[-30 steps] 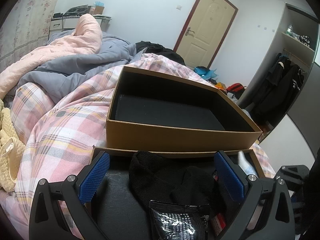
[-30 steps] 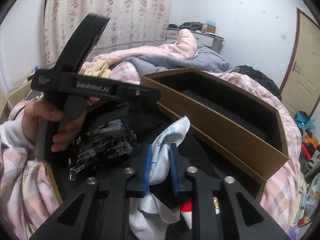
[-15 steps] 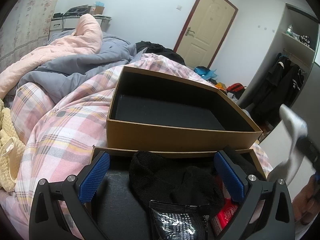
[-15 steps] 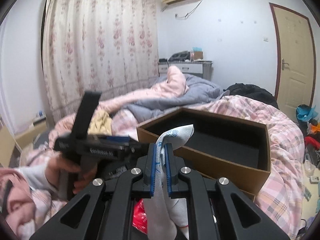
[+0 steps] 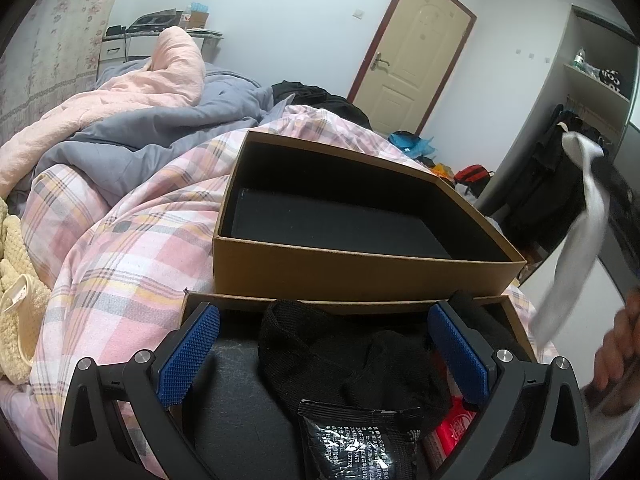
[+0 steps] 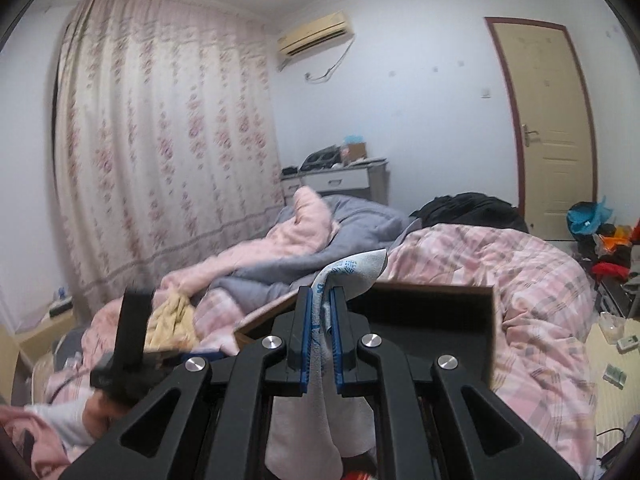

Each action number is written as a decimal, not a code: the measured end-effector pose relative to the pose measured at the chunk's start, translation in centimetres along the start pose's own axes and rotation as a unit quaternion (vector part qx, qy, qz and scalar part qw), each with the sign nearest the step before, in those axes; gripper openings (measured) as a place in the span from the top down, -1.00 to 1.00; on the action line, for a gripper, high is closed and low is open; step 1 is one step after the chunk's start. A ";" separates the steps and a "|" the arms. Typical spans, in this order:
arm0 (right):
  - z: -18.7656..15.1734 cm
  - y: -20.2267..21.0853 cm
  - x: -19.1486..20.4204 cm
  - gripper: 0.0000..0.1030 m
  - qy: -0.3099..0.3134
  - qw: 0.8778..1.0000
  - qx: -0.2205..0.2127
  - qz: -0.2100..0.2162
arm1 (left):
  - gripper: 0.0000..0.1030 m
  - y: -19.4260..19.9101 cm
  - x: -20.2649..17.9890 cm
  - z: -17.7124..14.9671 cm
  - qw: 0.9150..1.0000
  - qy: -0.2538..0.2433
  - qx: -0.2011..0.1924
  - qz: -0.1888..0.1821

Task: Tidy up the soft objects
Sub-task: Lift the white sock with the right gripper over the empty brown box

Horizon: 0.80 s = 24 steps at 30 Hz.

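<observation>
My right gripper [image 6: 320, 330] is shut on a white cloth with blue print [image 6: 352, 268], which hangs down between and below its fingers. In the left wrist view that white cloth [image 5: 576, 248] dangles in the air at the right edge, above a hand [image 5: 616, 352]. My left gripper [image 5: 324, 354] stands open over the near brown box [image 5: 200, 300], which holds a black knit sock [image 5: 340, 344], a black foil packet [image 5: 348, 440] and a red packet [image 5: 456, 424]. Behind it sits an empty brown box with a black lining [image 5: 360, 264].
Both boxes rest on a pink plaid duvet [image 5: 112, 248]. Pink and grey quilts [image 5: 132, 112] are heaped behind, a yellow knit item [image 5: 16, 312] lies at the left. A door [image 5: 408, 64], wardrobe with dark clothes [image 5: 552, 176] and floor clutter lie beyond.
My right gripper has risen out of the near box with the white cloth and tilted up towards level. The cloth now hangs higher at the right of the left wrist view. The left gripper has stayed put.
</observation>
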State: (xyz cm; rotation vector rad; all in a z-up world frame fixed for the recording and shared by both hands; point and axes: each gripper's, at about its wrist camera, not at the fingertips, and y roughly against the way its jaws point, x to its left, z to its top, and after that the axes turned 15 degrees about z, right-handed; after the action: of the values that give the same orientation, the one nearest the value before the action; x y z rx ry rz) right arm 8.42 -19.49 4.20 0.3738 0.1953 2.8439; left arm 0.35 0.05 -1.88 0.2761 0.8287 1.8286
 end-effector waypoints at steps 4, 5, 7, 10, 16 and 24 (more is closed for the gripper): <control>1.2 -0.5 -0.8 0.89 -0.005 1.000 -0.007 -0.020 | -1.00 0.0 0.0 0.0 1.000 0.000 0.000 0.000; 1.4 -0.5 -1.1 0.89 -0.002 1.000 -0.007 -0.028 | -1.00 0.0 0.0 0.0 1.000 0.000 0.000 0.000; 1.7 -0.6 -1.4 0.89 0.003 0.999 -0.016 -0.042 | -1.00 0.0 0.0 0.0 1.000 0.000 0.000 0.000; 1.9 -0.1 -1.7 0.89 0.003 0.997 -0.043 -0.057 | -1.00 -0.1 0.0 -0.1 1.000 0.000 0.000 0.000; 1.9 -1.5 -3.0 0.89 -0.010 0.997 -0.027 -0.078 | -1.00 -0.1 0.0 -0.1 1.000 0.000 0.000 0.000; 2.2 -1.9 -4.1 0.89 -0.024 0.995 -0.018 -0.091 | -1.00 -0.1 0.0 -0.1 1.000 0.000 0.000 0.000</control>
State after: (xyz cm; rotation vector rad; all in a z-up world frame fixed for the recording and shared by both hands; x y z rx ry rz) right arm 13.30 -18.64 5.03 0.3952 0.1583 2.6528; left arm 0.36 0.03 -1.98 0.2780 0.8289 1.8288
